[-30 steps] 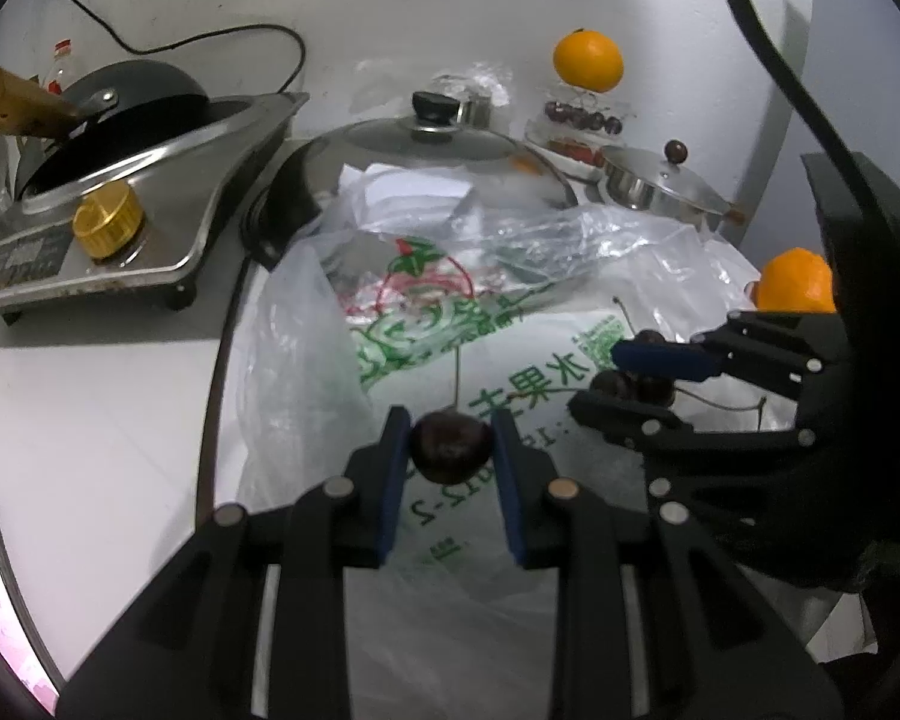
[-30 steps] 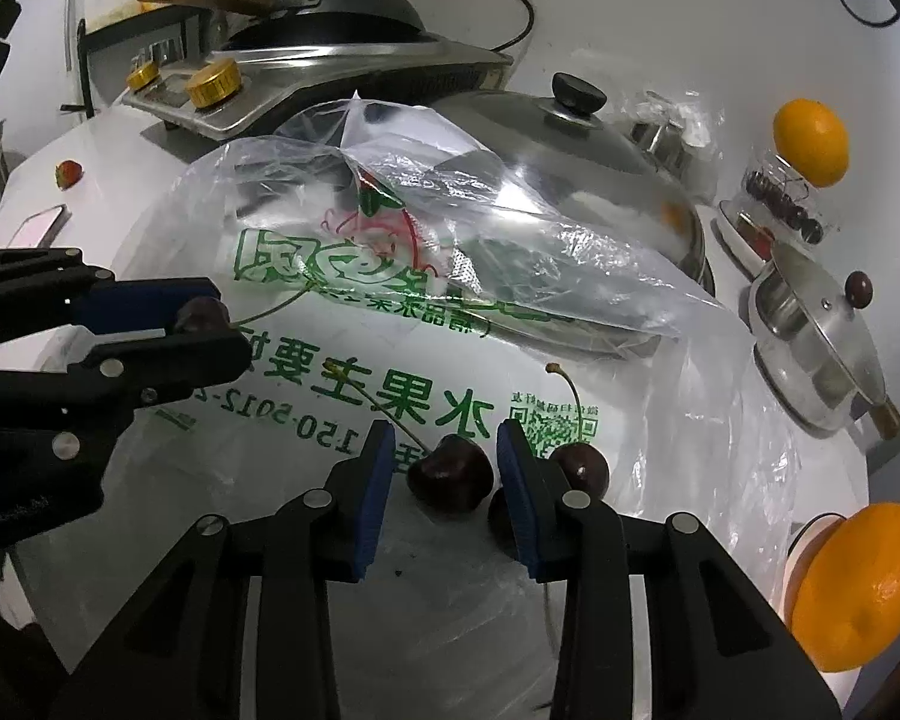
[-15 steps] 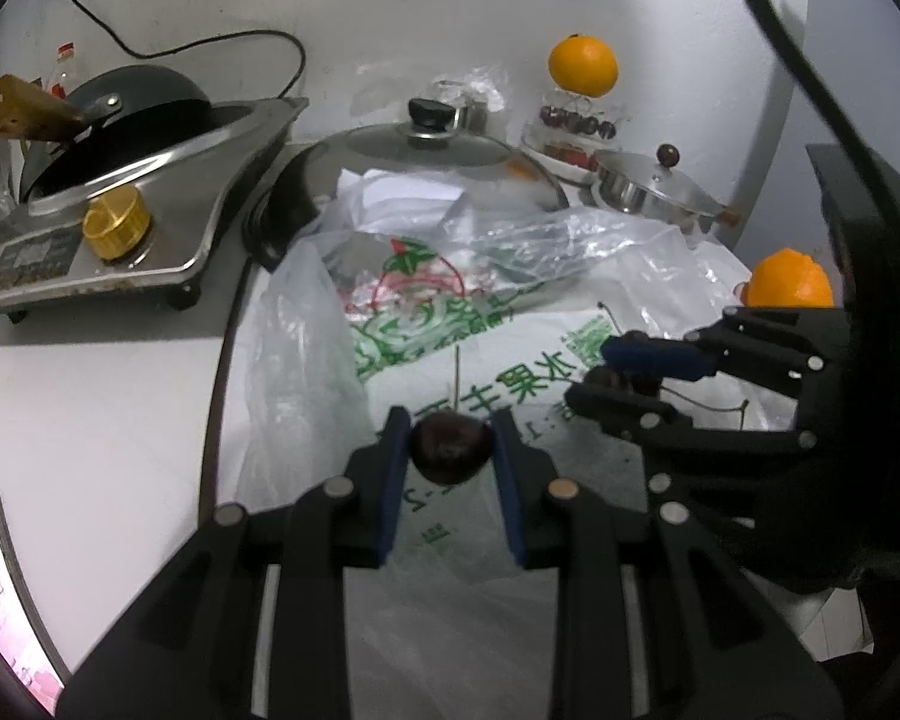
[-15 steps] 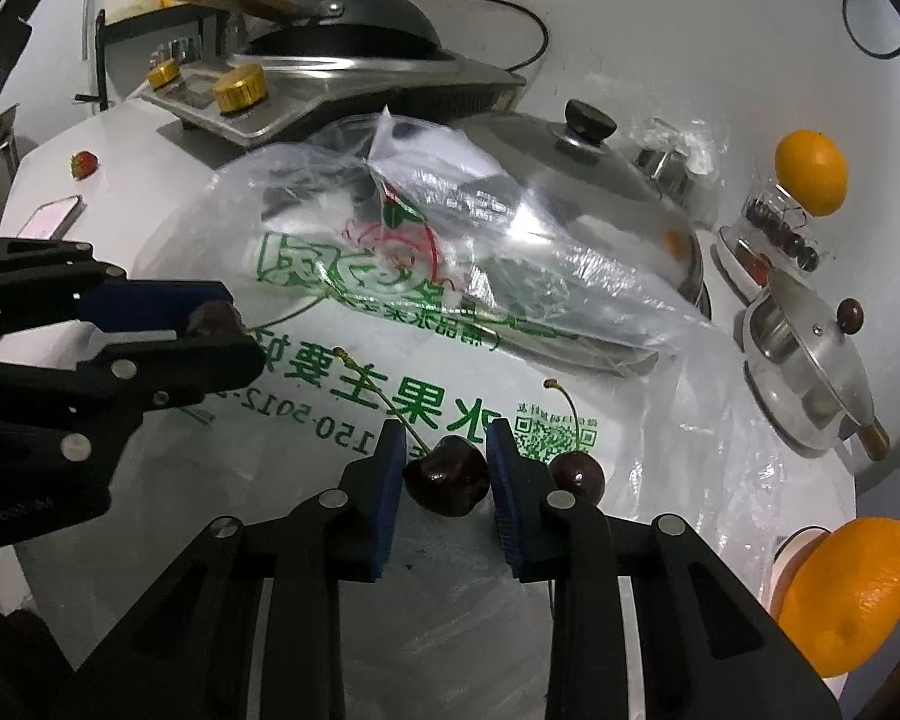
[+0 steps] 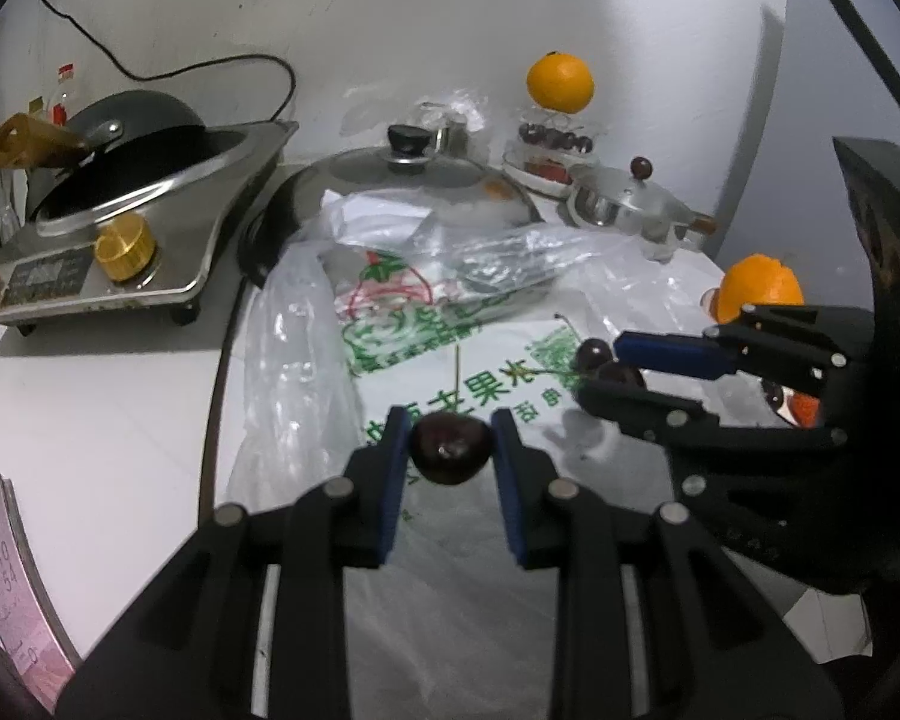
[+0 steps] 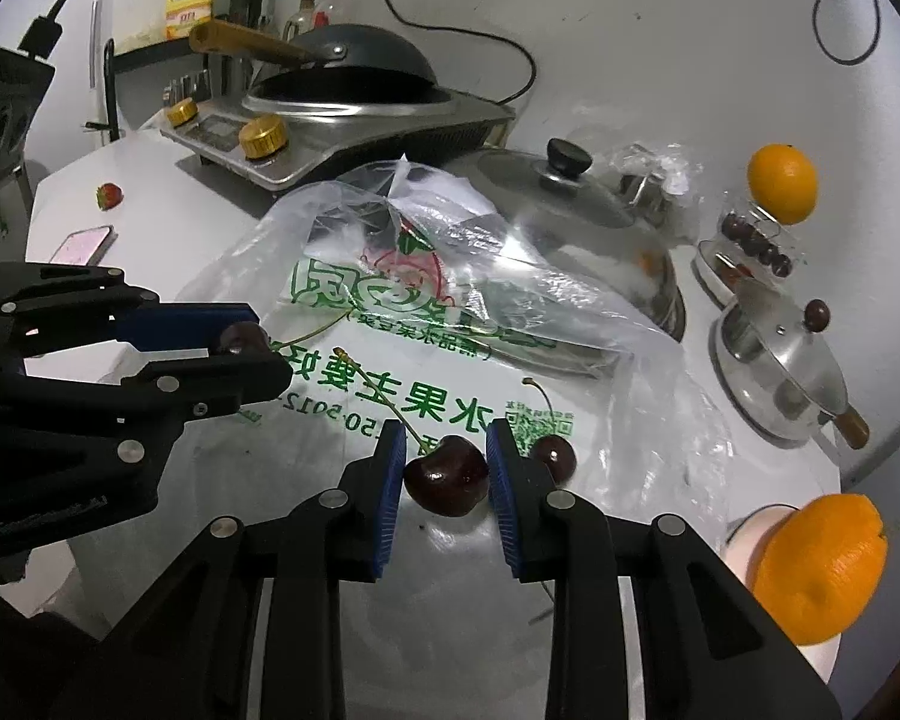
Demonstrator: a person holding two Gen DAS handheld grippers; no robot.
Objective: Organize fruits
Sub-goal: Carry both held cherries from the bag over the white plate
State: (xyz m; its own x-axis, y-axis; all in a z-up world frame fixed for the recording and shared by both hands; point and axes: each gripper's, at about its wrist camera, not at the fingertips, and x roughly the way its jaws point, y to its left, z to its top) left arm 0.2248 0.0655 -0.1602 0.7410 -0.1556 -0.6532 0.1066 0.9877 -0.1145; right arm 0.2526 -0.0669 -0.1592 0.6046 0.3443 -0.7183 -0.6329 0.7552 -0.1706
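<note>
Both grippers clamped on cherries
Left gripper (image 5: 450, 456) pinches a dark cherry (image 5: 450, 447); right gripper (image 6: 444, 474) pinches another cherry (image 6: 447, 476), above the printed plastic bag (image 6: 426, 402).

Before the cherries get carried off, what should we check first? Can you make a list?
1. Left tool shut on its cherry: ok.
2. Right tool shut on its cherry: ok.
3. Loose cherry beside the right tool not pinched: ok.
4. Right cherry's stem free of the bag: cannot tell.
5. Room in the far cup of cherries, under an orange: cannot tell.
</note>
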